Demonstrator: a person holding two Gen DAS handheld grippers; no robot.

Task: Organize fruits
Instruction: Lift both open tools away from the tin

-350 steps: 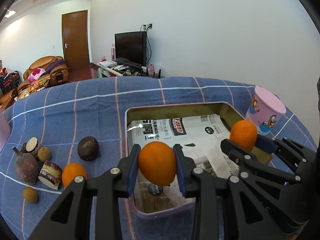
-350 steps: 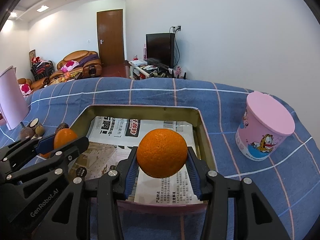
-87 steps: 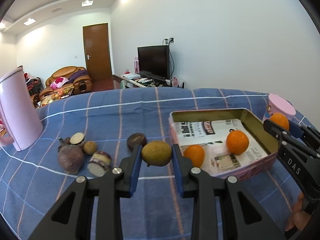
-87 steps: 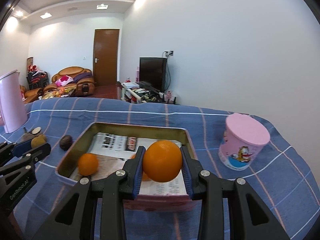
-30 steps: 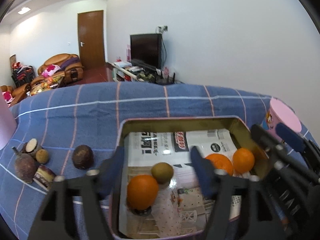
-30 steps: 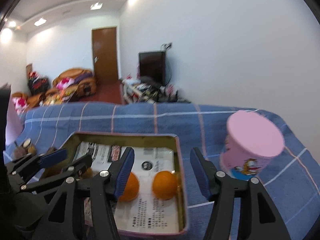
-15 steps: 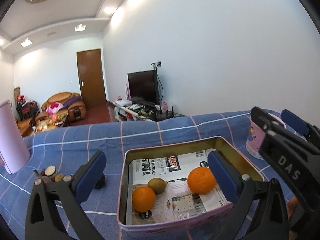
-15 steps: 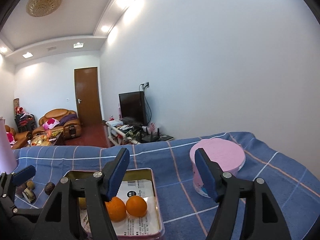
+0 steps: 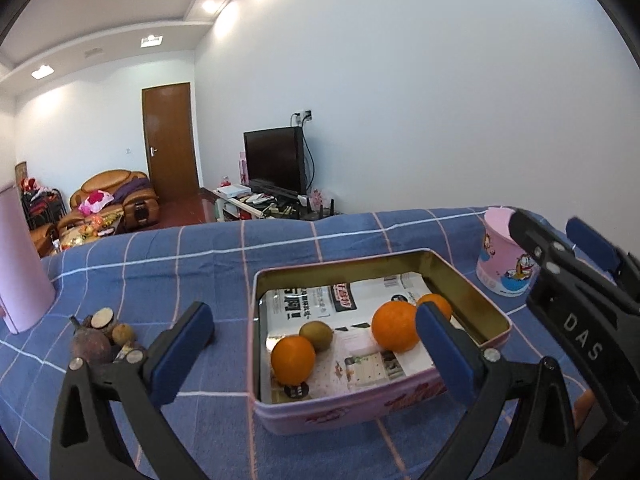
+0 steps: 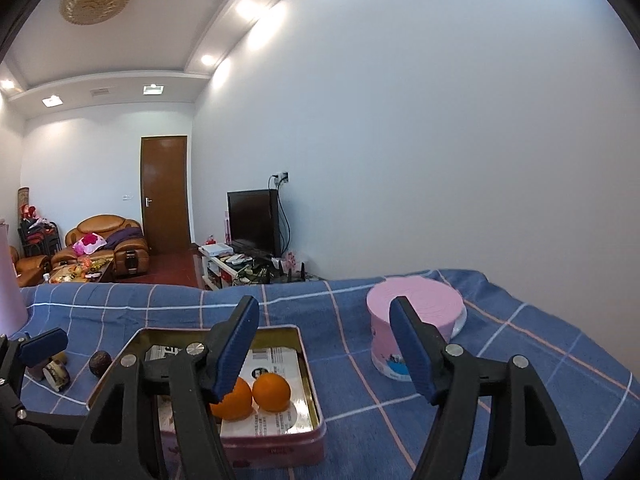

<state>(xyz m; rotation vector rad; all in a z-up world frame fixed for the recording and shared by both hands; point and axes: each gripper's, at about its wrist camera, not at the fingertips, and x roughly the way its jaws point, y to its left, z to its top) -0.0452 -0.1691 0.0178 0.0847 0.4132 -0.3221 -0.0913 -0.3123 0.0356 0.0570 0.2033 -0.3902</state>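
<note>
Both claws are spread wide and hold nothing. The left claw [image 9: 312,340] hangs above the near end of the tin [image 9: 472,294], which sits on the blue checked cloth [image 9: 168,256]. Between its fingers lie an orange [image 9: 293,360], a brownish-green fruit [image 9: 316,335] touching it just beyond, and two more oranges [image 9: 394,331] toward the right finger. The dark fruits [image 9: 90,346] sit left of the left finger. The right claw [image 10: 324,350] hovers right of the tin, with the pink cup [image 10: 416,320] behind its right finger.
</note>
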